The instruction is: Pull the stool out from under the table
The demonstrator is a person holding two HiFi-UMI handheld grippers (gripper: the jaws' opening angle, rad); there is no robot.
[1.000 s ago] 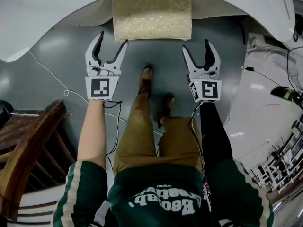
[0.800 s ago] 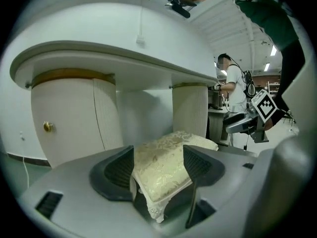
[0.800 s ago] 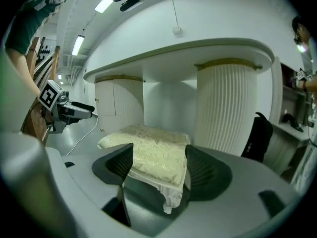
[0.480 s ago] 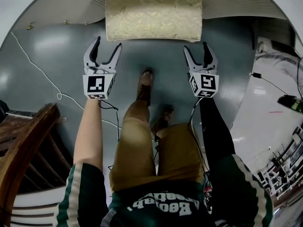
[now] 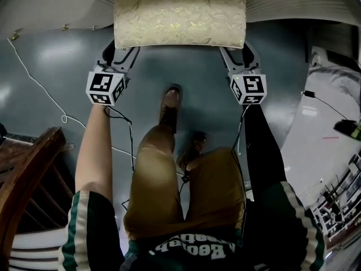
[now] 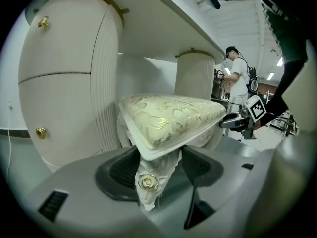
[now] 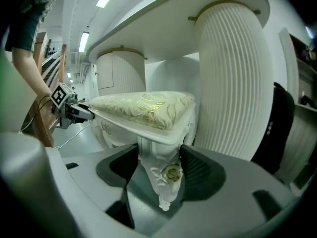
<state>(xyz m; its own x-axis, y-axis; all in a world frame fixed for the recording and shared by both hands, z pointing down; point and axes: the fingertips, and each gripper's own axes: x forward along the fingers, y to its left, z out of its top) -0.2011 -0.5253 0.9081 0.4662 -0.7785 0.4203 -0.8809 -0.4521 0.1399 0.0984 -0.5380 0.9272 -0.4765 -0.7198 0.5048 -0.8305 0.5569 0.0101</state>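
Two grippers met the stool [image 5: 179,13] at its near corners. At the far left stood a dark wooden chair [image 5: 28,174], and a white cable [image 5: 34,78] trailed across the grey floor [image 5: 203,95]. The left gripper [image 5: 119,54] had its jaws drawn in around the stool's left front leg [image 6: 151,175]. Both pads pressed the carved white wood just above a gold rose. The stool, its gold brocade cushion uppermost, sat partly beneath the white table [image 6: 163,29], between ribbed pedestals [image 7: 233,78]. The person's brown shoe [image 5: 169,103] rested on the floor between the two grippers. The right gripper [image 5: 241,54] clasped the right front leg [image 7: 166,175] the same way, with a pad against each side.
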